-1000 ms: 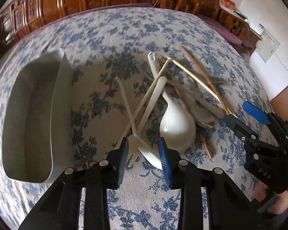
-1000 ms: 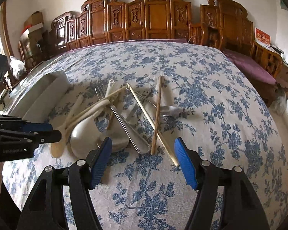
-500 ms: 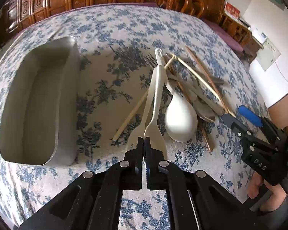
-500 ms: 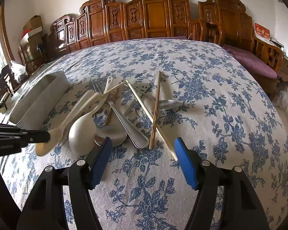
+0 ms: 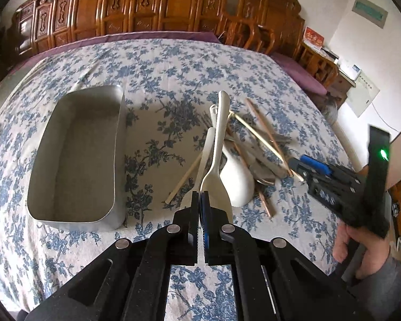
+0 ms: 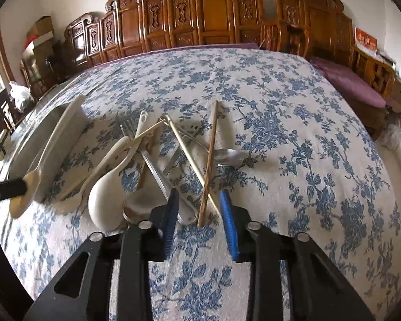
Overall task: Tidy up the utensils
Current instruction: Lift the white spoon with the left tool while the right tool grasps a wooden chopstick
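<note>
Left gripper jaws clamp the white spoon by its bowel end for carrying to the tray (left of them); right gripper jaws wide, straddling chopsticks.

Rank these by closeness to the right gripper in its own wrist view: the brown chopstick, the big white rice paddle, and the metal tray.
1. Brown chopstick: tip between the right gripper fingers.
2. White rice paddle: just left.
3. Metal tray: far left.

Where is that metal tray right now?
In the left wrist view the metal tray sits on the floral tablecloth, left of the utensil pile and the left gripper.
</note>
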{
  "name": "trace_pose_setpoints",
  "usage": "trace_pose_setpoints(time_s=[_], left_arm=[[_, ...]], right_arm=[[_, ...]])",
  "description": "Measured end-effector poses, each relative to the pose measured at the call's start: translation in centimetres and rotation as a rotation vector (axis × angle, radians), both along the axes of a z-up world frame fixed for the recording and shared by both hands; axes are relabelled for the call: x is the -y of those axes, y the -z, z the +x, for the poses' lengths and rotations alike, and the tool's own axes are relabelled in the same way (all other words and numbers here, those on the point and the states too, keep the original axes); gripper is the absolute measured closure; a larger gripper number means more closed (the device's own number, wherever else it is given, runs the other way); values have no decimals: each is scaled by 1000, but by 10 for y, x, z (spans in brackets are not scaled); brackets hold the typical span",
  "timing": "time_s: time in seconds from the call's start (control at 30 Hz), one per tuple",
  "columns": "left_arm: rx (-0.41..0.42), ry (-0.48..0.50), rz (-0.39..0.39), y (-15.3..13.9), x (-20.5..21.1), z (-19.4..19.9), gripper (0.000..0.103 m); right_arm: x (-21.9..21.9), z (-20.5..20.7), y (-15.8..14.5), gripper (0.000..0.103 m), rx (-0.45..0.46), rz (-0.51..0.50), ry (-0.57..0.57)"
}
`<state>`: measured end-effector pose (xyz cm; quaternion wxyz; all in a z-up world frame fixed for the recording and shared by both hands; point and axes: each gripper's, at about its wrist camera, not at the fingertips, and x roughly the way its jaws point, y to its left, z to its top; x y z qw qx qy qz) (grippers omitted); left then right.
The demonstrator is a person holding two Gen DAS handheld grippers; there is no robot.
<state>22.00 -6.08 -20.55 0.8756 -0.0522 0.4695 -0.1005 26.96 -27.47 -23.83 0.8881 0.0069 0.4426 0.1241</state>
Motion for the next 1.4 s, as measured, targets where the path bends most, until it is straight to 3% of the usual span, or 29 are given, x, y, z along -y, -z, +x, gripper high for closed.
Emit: trace_pose_setpoints(time_s=[0.4,0.53,0.6,0.7,1.03,1.4], left_arm=[[29,37,4,-5,10,-9,102],[31,43,7,-4,11,-11,102],[32,44,9,-4,12,-11,102],[33,44,6,-5,11,-12,102],[70,16,17,-25,-11,-18,102],[57,-54,88,-29,-68,-8,102]], right_arm=[[4,60,20,84,-153,28,6],[5,66,23,88,-172,42,21],[5,67,26,96,-187,32,27],[5,63,25,97,-185,29,16],[-5,25,-26,97,-88,32,-45],[-73,-7,-69,97,-22,75,-166]])
